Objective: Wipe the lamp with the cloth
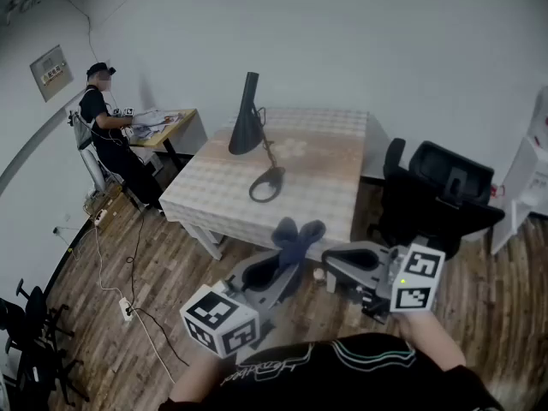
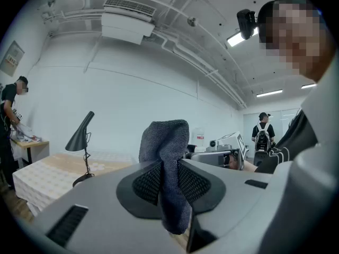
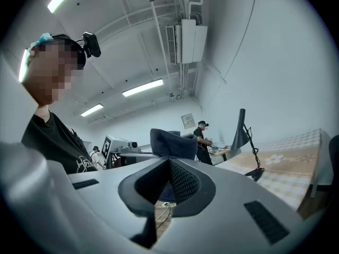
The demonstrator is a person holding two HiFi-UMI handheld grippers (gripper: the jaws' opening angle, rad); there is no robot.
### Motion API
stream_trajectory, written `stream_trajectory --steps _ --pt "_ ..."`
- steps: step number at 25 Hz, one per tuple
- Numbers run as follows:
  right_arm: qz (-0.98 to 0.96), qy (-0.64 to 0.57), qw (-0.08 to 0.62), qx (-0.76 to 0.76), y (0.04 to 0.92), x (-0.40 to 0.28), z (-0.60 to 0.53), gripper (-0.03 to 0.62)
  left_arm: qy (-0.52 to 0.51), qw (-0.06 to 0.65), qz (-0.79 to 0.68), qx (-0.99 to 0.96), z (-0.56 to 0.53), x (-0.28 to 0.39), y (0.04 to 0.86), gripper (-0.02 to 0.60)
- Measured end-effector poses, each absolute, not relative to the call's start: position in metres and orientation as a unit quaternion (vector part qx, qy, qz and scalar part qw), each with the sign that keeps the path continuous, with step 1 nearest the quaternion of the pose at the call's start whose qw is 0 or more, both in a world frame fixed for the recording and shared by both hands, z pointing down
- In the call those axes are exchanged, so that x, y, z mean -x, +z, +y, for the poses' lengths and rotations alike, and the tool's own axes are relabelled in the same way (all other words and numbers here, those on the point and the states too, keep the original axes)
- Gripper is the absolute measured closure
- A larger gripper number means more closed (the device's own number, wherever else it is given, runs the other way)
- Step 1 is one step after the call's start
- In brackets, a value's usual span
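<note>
A black desk lamp (image 1: pixel 248 118) with a cone shade stands on the table (image 1: pixel 325 169) ahead; its ring base lies near the table's middle. It also shows at the left in the left gripper view, as the lamp (image 2: pixel 79 136), and at the right in the right gripper view, as the lamp (image 3: pixel 241 128). My left gripper (image 1: pixel 287 259) is shut on a dark blue-grey cloth (image 1: pixel 297 236), which sticks up from between its jaws as the cloth (image 2: pixel 165 142). My right gripper (image 1: pixel 330 259) hovers just right of it, shut, with nothing between its jaws. Both are short of the table's near edge.
A black office chair (image 1: pixel 437 187) stands right of the table. At the far left a person (image 1: pixel 107 118) works at a small desk (image 1: pixel 167 127). Cables and a power strip (image 1: pixel 128 306) lie on the wooden floor. White furniture stands at the right edge.
</note>
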State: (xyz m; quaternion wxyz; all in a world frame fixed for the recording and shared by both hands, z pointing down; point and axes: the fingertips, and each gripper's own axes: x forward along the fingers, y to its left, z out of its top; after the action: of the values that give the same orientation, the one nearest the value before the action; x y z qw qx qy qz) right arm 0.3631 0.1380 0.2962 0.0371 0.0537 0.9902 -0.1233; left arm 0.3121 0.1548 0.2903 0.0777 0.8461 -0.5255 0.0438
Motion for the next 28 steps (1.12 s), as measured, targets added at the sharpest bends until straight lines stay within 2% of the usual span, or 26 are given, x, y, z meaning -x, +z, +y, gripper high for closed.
stream_trajectory --steps 16,21,28 --pt "0.987 -0.15 0.049 -0.026 0.308 -0.383 0.114 0.583 0.053 0.076 -0.527 -0.845 0.138 -0.322 0.295 0.509" --pt "0.985 -0.167 0.05 -0.01 0.319 -0.37 0.094 0.583 0.054 0.079 -0.525 -0.846 0.12 -0.302 0.302 0.509" --pt "0.981 -0.191 0.038 0.007 0.332 -0.313 0.067 0.583 0.081 0.073 -0.533 -0.839 0.089 -0.238 0.312 0.509"
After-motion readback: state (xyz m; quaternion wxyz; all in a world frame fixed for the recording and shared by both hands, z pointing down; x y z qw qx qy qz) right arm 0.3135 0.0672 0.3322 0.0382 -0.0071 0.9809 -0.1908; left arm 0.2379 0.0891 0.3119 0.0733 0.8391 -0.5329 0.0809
